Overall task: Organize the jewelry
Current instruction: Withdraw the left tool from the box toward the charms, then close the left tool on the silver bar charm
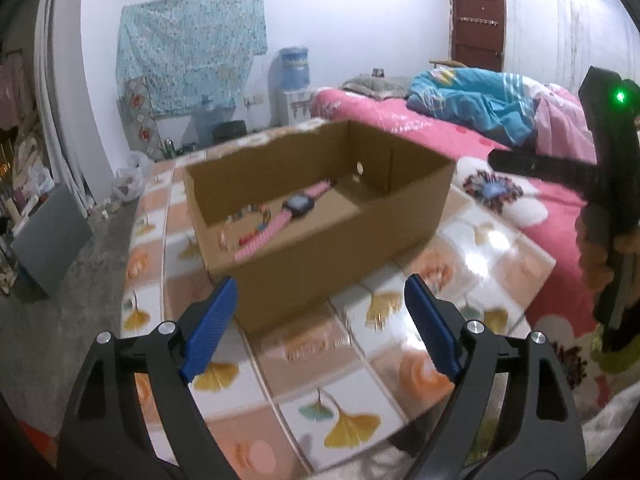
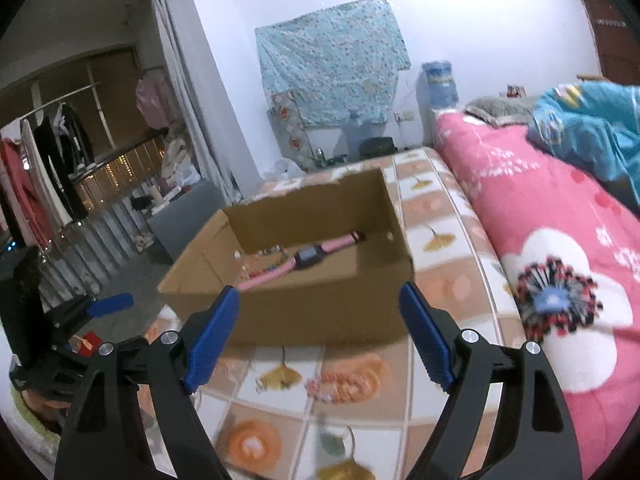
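Observation:
An open cardboard box (image 1: 320, 252) stands on the tiled-pattern table (image 1: 472, 256). Inside it lie a pink watch (image 1: 294, 204) with a dark face and a coloured bead bracelet (image 1: 260, 216). My left gripper (image 1: 320, 280) is open just short of the box's near wall, with nothing between its blue pads. The right wrist view shows the same box (image 2: 320, 308) and watch (image 2: 308, 258). My right gripper (image 2: 319, 288) is also open and empty in front of the box. A small blurred beaded item (image 2: 324, 390) seems to lie on the table before the box.
A bed with a pink flowered cover (image 2: 560, 272) runs along the table's right side, with a blue quilt (image 1: 472, 100) on it. The right tool's black housing (image 1: 608, 120) shows a green light. A blue pad of the left tool (image 2: 112, 303) shows at the left. Floor clutter lies beyond.

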Demonstrator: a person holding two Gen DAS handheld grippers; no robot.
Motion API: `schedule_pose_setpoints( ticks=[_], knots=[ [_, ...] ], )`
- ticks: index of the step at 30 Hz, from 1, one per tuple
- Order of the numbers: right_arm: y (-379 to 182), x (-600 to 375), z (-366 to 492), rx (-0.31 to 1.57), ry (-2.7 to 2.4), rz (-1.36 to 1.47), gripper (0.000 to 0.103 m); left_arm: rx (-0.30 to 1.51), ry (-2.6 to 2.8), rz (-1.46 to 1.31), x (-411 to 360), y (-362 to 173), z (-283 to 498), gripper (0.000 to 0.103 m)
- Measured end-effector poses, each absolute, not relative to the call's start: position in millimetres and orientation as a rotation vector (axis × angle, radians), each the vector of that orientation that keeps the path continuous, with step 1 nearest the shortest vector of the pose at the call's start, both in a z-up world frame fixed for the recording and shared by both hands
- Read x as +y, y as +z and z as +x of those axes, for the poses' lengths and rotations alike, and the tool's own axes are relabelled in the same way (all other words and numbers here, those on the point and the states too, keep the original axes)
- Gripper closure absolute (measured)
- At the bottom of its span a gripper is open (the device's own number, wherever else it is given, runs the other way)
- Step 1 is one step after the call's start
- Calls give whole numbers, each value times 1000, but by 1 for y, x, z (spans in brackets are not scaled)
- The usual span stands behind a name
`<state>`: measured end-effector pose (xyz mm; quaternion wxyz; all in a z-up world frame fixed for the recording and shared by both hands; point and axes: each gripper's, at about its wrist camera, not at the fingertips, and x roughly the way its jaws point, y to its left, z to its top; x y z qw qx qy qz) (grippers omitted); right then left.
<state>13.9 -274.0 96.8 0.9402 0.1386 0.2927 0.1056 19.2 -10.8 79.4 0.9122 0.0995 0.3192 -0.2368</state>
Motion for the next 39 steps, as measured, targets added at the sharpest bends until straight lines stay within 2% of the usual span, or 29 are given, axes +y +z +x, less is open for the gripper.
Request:
schedule_pose_setpoints(
  ticks=[8,13,16,22,29,35,39],
  knots=[
    [56,-264,0,698,247,277,26,706,-540,228,-15,31,1,21],
    [33,-246,0,758,284,272,35,727,-557,247,-23,13,7,22],
    [20,-238,3,803,297,279,43,720,-552,278,-27,7,12,25],
    [-1,-227,13,870,331,274,59,747,-552,284,-29,-3,23,39],
    [-9,-216,19,882,356,252,60,814,-553,265,-32,-19,40,65],
    [-11,-210,22,877,368,235,60,854,-578,295,-42,-31,52,73],
    [-11,-213,22,874,369,248,60,856,-584,297,-45,-30,57,85]
  ],
)
